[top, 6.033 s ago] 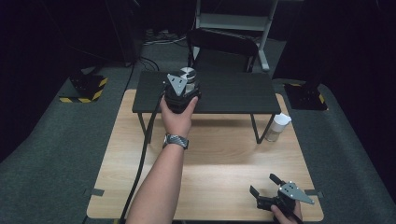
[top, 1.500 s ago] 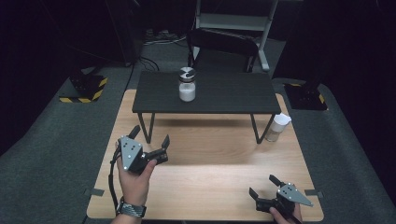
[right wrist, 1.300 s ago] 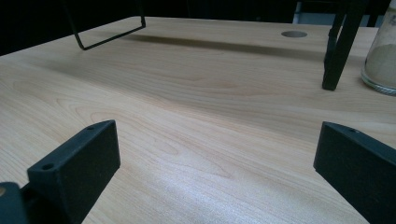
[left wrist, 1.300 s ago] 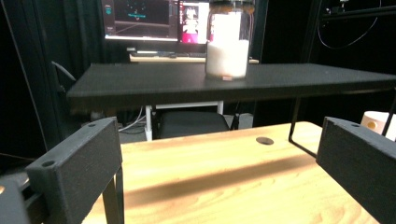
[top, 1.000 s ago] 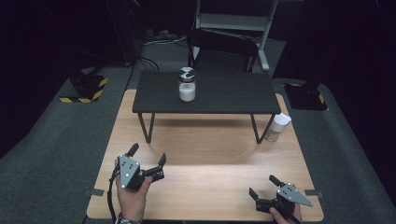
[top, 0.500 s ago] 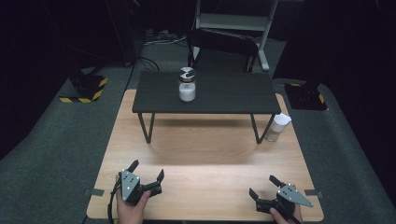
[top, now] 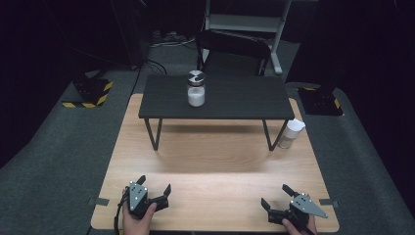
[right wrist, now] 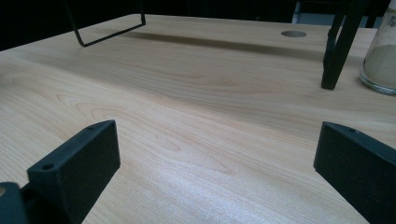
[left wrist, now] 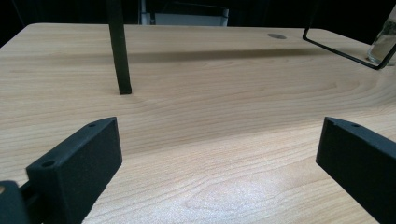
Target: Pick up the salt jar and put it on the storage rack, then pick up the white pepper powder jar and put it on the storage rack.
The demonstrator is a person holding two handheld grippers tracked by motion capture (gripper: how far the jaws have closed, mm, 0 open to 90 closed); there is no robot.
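A jar of white powder with a silver lid (top: 195, 90) stands alone on the small black table (top: 244, 98). A second white-capped jar (top: 291, 133) stands on the wooden table (top: 215, 156) beside the black table's right leg; it is also at the edge of the left gripper view (left wrist: 385, 42) and the right gripper view (right wrist: 380, 60). My left gripper (top: 154, 185) rests open near the front left edge, with bare wood between its jaws (left wrist: 219, 158). At the front right my right gripper (top: 275, 196) is open too, holding nothing (right wrist: 215, 158).
The black table's thin metal legs (left wrist: 119, 46) (right wrist: 338, 46) stand on the wood ahead of both grippers. A black chair (top: 235, 54) sits behind the small table. Dark carpet surrounds the wooden table, with a round hole (right wrist: 293, 33) in the top near the far edge.
My left gripper was at the silver-lidded jar on the black table, then drew back empty to the front left edge. The jar stayed put. The right gripper has not moved.
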